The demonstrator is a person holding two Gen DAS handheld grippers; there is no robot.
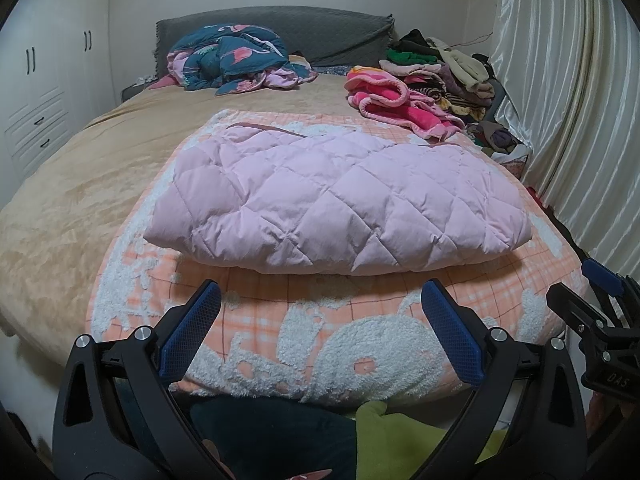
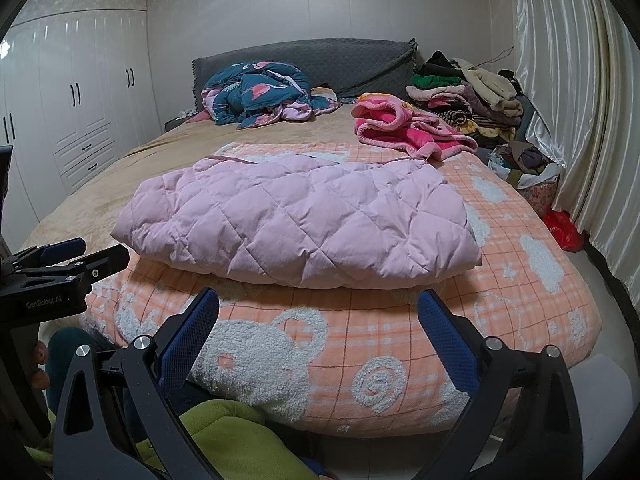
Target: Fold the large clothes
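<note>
The pink quilted jacket lies dead ahead of both my tools, just past their tips, already doubled into a plump rectangular bundle; I judge this piece folded or nearly so, with perhaps one more tidy or a carry to the pile left. Its shell is smooth, diamond-stitched and puffy, so it should spring back if pressed; the near edge is a rounded fold, the far edge shows a darker trim line. It sits on the orange plaid blanket, whose white raised patches look like nubbly fleece; this runs under my fingers to the bed's edge. My left gripper is spread wide and holds nothing; my right gripper likewise gapes empty. Further ahead and right of the tools lies a crumpled hot-pink fleece garment, unfolded, so I reckon work remains; beyond it a stack of clothes; ahead-left a bunched teal flamingo quilt against the grey headboard.
</note>
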